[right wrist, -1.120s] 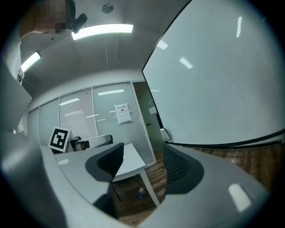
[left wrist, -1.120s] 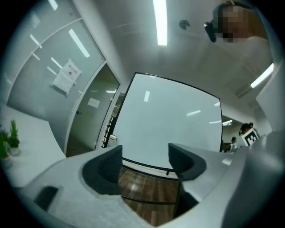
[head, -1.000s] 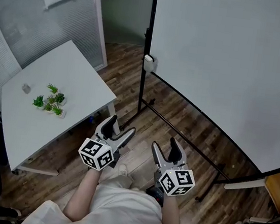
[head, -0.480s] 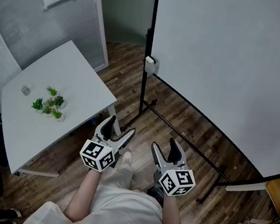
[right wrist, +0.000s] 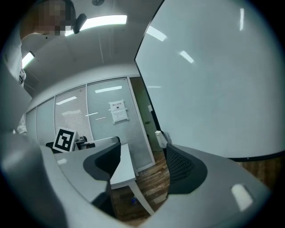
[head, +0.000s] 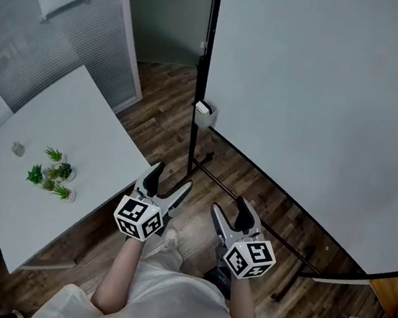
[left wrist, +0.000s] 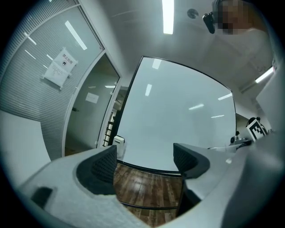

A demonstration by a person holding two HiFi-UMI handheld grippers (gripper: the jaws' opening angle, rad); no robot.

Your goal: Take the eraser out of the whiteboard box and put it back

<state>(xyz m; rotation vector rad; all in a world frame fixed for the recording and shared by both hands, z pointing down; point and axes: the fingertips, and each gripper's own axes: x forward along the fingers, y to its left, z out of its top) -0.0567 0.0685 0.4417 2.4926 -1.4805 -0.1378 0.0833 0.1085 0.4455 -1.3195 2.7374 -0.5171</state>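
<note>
While my left gripper (head: 171, 178) and right gripper (head: 229, 207) gape empty, the whiteboard box (head: 203, 114) stands well off; I judge the whole task lies ahead.

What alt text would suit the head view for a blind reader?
Seen from above, a person holds two open, empty grippers, the left gripper and right gripper, over a wooden floor before a large whiteboard. A small white box hangs at the board's lower left corner, ahead of both. A white table with small plants stands at left.
</note>
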